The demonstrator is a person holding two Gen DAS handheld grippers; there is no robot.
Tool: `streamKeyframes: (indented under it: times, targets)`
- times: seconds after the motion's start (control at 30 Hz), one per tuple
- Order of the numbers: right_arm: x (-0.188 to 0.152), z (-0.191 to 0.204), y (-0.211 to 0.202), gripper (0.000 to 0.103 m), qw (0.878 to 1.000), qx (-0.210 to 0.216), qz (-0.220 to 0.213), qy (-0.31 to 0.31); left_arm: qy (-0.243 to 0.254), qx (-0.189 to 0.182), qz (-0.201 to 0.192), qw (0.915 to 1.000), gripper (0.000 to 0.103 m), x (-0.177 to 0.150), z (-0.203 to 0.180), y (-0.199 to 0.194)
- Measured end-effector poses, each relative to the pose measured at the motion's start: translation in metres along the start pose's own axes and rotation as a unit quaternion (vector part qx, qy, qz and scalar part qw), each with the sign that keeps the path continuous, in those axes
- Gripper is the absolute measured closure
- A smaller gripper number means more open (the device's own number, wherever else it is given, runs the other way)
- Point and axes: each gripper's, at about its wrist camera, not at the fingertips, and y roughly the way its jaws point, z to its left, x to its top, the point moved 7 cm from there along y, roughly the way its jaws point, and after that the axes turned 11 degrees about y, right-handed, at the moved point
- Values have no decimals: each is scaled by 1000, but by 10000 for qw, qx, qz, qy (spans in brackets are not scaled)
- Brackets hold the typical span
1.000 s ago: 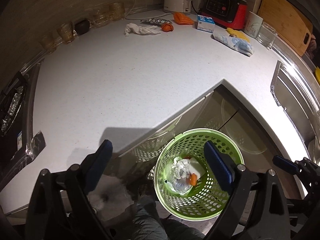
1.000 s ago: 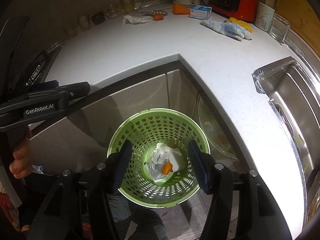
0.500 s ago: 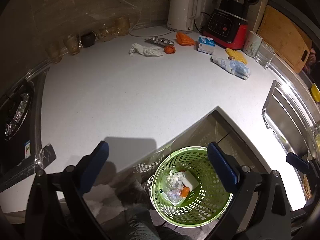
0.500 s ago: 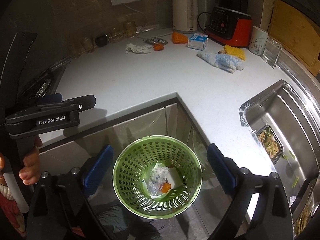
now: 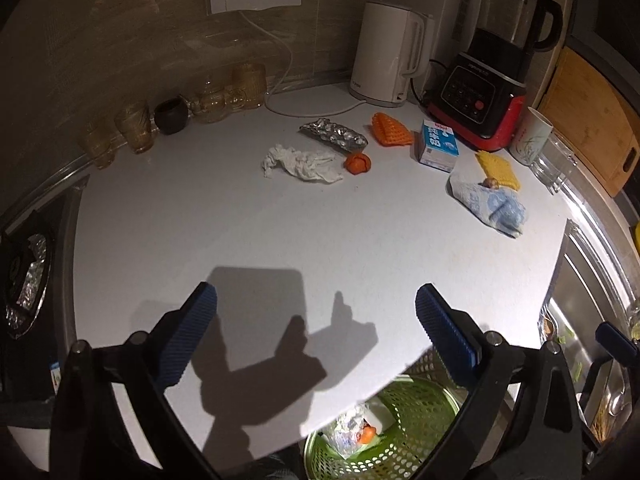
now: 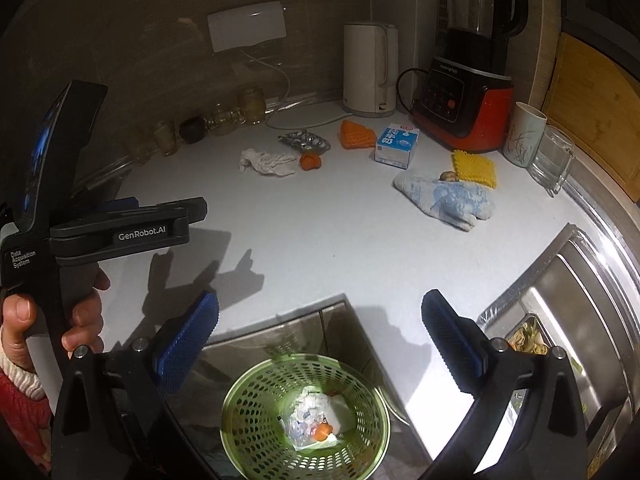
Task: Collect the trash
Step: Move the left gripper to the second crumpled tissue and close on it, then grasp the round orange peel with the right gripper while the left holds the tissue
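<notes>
- Trash lay scattered toward the back edge of the white counter (image 5: 320,232): a crumpled tissue (image 5: 302,162), touching or just beside an orange peel (image 5: 357,163), with a foil wrapper (image 5: 333,135) just behind them.
- An orange mesh piece (image 5: 390,130) and a small milk carton (image 5: 438,145) sat further right, in front of the red blender (image 5: 486,92); a white kettle (image 5: 386,54) stood at the back edge.
- A blue-and-white cloth (image 6: 446,198) and a yellow mesh piece (image 6: 474,168) lay near the counter's right edge, close to a cup (image 6: 526,132) and a glass mug (image 6: 554,158).
- The green basket (image 6: 372,408) stood on the floor below the counter's inner corner, holding crumpled wrappers, a white piece and an orange scrap.
- The left gripper (image 5: 316,324) hung over the counter's front edge, its jaws spread wide with nothing between them.
- The right gripper (image 6: 320,330) hung above the basket, jaws likewise wide and bare.
- A steel sink (image 6: 568,304) lay at the counter's right end.
</notes>
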Motion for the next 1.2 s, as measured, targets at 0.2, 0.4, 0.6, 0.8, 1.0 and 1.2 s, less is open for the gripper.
streamKeyframes:
  times: [0.2,0.4,0.6,0.8,1.0,1.2]
  targets:
    - [46,2,49,2,9999,-103,-9,-33,-83,13,77,9999,8,44,19,59]
    - [78,5,101,2,9997,-163,163,-67,-160,40,200,9997,8,76,32,111]
    - [97,2,148,2,9991,-253,330,-107,-366,40,326,9988,9,99,45,158]
    - [107,0,183,2,9983,-269,499,-133,-508,28,480,9976,19,107,51,194]
    - [115,3,204,2,9979,-244,568,-174,-464,78,691,9965,32,108,52,219]
    - [119,6,216,2,9977,-231,609,-183,-368,-20,823,9959,61,107,52,230]
